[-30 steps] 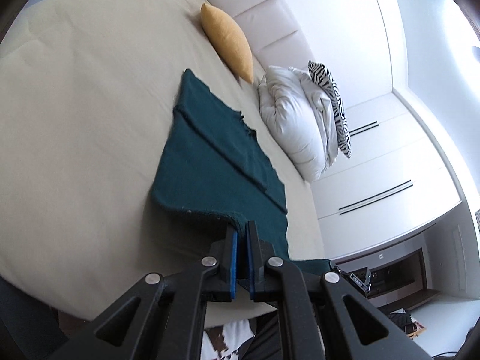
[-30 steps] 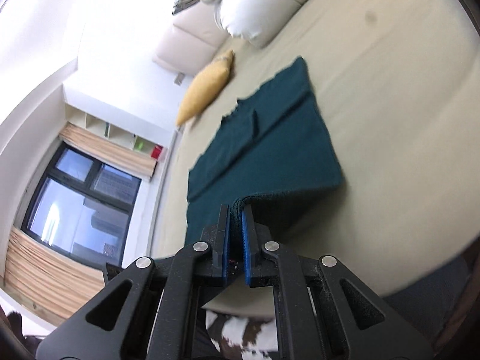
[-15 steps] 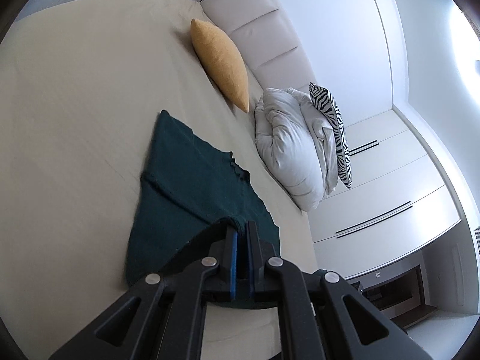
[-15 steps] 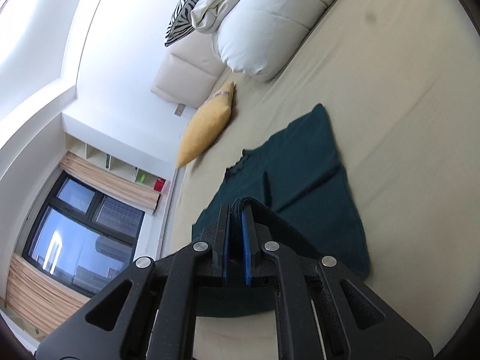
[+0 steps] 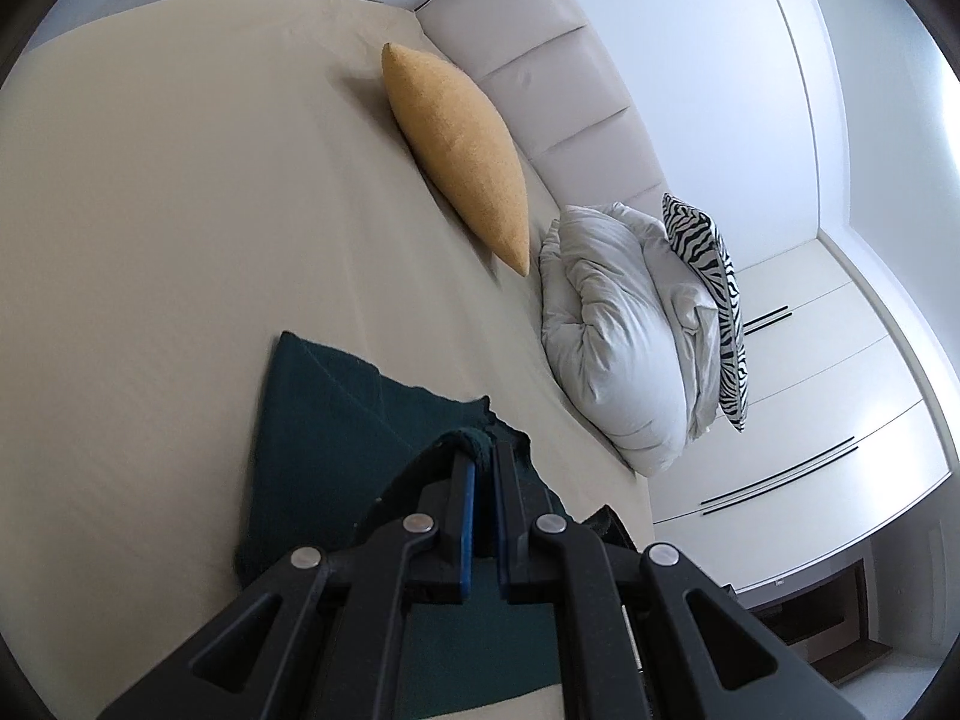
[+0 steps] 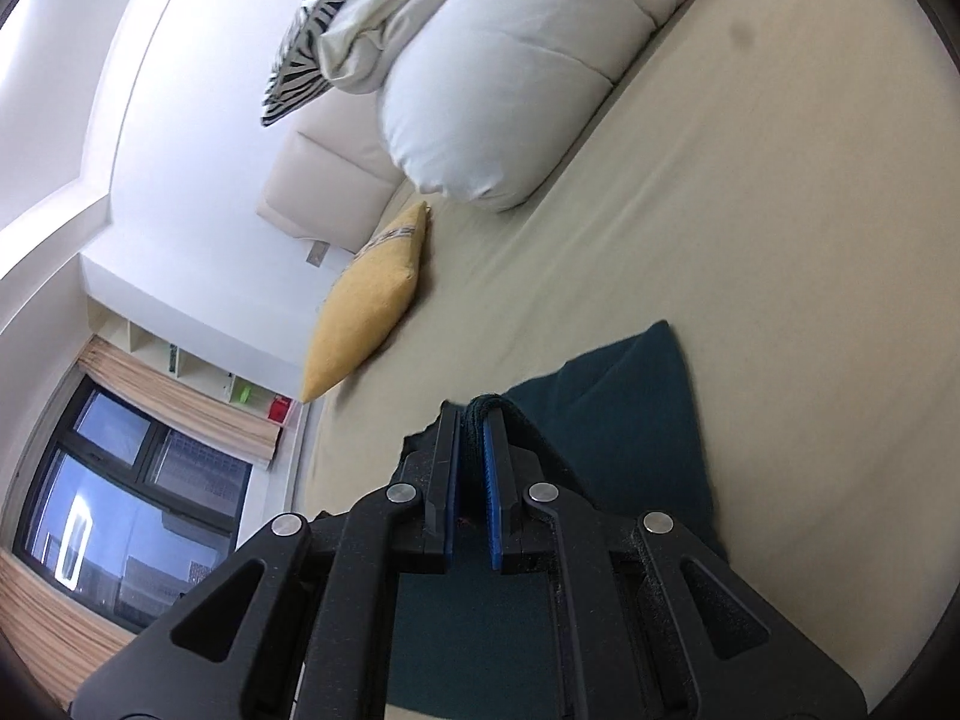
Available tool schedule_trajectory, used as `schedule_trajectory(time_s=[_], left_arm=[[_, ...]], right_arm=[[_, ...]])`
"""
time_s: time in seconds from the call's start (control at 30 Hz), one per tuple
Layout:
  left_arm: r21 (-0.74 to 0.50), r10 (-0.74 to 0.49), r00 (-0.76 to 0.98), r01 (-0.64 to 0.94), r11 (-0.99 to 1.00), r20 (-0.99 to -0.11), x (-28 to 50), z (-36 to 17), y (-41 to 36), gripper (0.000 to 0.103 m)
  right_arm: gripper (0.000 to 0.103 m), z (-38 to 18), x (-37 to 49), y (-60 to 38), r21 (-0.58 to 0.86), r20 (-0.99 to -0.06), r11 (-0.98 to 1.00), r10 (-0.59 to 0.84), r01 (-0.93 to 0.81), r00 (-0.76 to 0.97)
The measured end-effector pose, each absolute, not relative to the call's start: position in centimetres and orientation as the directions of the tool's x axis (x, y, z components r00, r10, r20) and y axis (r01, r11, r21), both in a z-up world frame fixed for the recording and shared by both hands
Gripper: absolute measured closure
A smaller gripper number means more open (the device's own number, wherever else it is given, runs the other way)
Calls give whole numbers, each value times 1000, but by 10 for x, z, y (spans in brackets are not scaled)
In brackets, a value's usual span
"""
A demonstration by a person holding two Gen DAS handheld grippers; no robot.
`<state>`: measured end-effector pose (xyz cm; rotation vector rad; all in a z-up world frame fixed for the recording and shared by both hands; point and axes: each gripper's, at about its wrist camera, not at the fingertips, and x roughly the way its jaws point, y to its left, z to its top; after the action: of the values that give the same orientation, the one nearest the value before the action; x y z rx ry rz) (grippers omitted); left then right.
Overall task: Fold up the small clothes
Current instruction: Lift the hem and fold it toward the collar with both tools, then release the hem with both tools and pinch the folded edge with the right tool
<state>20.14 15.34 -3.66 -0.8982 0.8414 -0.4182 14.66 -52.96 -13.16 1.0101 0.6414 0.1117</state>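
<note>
- Item under work: a dark teal knitted garment (image 5: 336,438), lying on the beige sheeted bed (image 5: 150,210) toward its near edge, well apart from the pillows at the head.
- Left gripper (image 5: 480,462): its fingers are drawn together on a bunched edge of the teal knit, a roll of cloth showing at the tips.
- Right gripper (image 6: 471,420): its fingers are likewise pinched on a rolled edge of the same garment, seen there as (image 6: 624,420).
- Handling, as judged: light, soft and limp, with no stiffness of its own. It should drape and sag between the two holds. The knit looks grippy rather than slick, and not fragile, though loose threads at the ragged far hem could snag.
- Where to hold, as judged: at the corners or along a hem, one gripper per corner, so the lifted edge stays straight across. A pinch mid-panel would bunch it.
- Left wrist view only: a white wardrobe wall (image 5: 810,390), a crumpled white duvet (image 5: 618,348) just beside a zebra-striped cushion (image 5: 714,294), and the padded cream headboard (image 5: 540,78).
- Right wrist view only: a dark-framed window (image 6: 126,492) with tan curtains, and wall shelving with small coloured items.
- Both views show the mustard yellow cushion (image 5: 462,150), lying on the bed well apart from the garment.
- Neither view shows both grippers together, so the span of cloth between them cannot be told.
</note>
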Motion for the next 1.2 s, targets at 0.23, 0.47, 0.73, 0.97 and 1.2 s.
schedule_trajectory(time_s=[0.23,0.47,0.73,0.97,1.2], left_arm=[[-751,-561,588,-124,649,-583,268,-91,147,93],[-722,-526,592,-143,677,-611,259,-100,153,48],[-635,-490,607,-31,772,-625,203,-76,136,45],[-496,-405,597,15,868,-692,162,-84,117,44],[-440,-352,572,-17,898,-741,152,-104,122,44]], right_arm=[[93,-171,213,-540,765,-536,568,303,302,788],[57,-211,234,-564,728,-613,525,209,441,762],[57,-187,203,-517,579,-672,740,195,343,714],[57,-171,173,-457,387,-707,895,133,222,695],[65,-205,164,-453,287,-788,922,71,261,612]])
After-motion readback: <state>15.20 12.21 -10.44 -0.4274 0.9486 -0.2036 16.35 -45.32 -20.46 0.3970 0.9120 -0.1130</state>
